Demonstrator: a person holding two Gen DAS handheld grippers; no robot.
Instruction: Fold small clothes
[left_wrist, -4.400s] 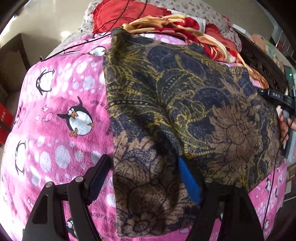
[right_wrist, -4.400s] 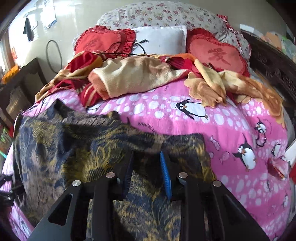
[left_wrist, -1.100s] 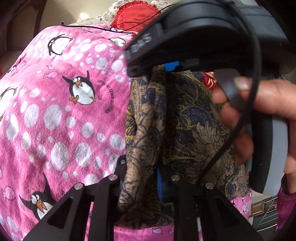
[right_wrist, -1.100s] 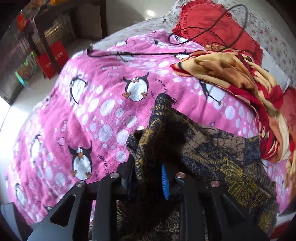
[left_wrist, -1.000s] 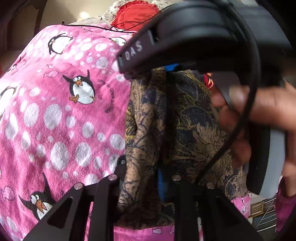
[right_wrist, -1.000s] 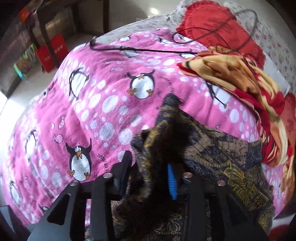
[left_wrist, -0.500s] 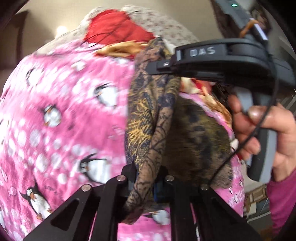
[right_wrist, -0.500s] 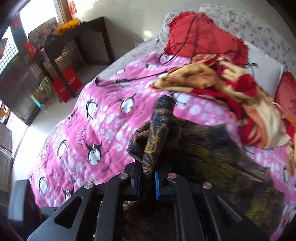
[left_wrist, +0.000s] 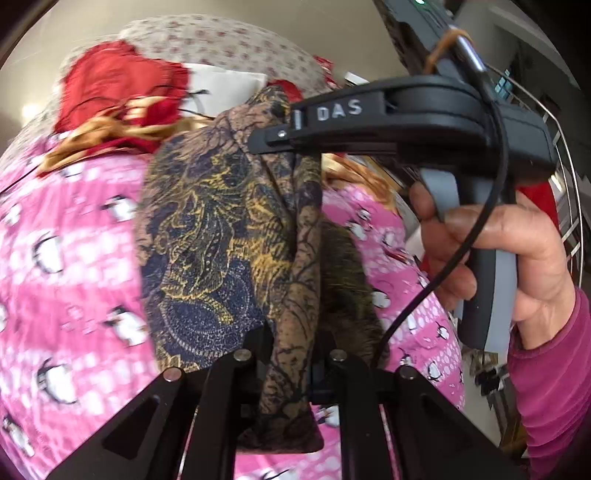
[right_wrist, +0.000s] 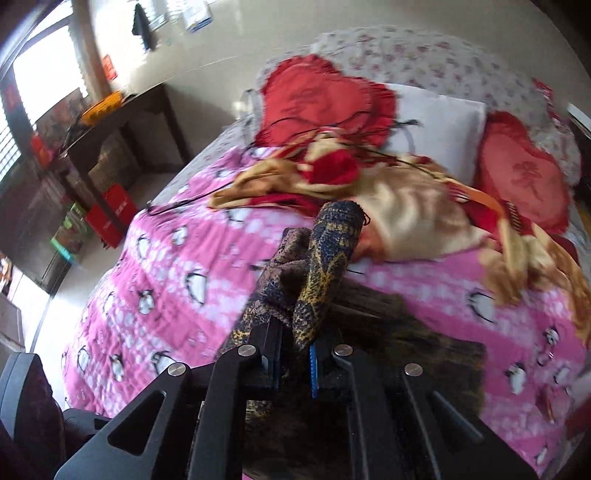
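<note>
A dark blue, gold and brown patterned cloth (left_wrist: 221, 236) hangs lifted above the pink penguin blanket (left_wrist: 66, 258), pinched at two spots. My left gripper (left_wrist: 291, 354) is shut on its lower bunched edge. My right gripper (right_wrist: 295, 354) is shut on another bunched edge (right_wrist: 325, 266). It also shows in the left wrist view (left_wrist: 388, 122), held by a hand and clamping the cloth's top. The cloth's lower part (right_wrist: 406, 332) drapes onto the blanket.
A pile of red, cream and orange clothes (right_wrist: 388, 195) lies across the head of the bed. Two red heart cushions (right_wrist: 325, 99) and a white pillow (right_wrist: 439, 114) sit behind it. A black cable (right_wrist: 177, 205) crosses the blanket. A dark desk (right_wrist: 122, 125) stands left of the bed.
Both grippers have closed on the cloth and raised it off the blanket. Over the last half second they have lifted further and the views have tilted up toward the pillows.
</note>
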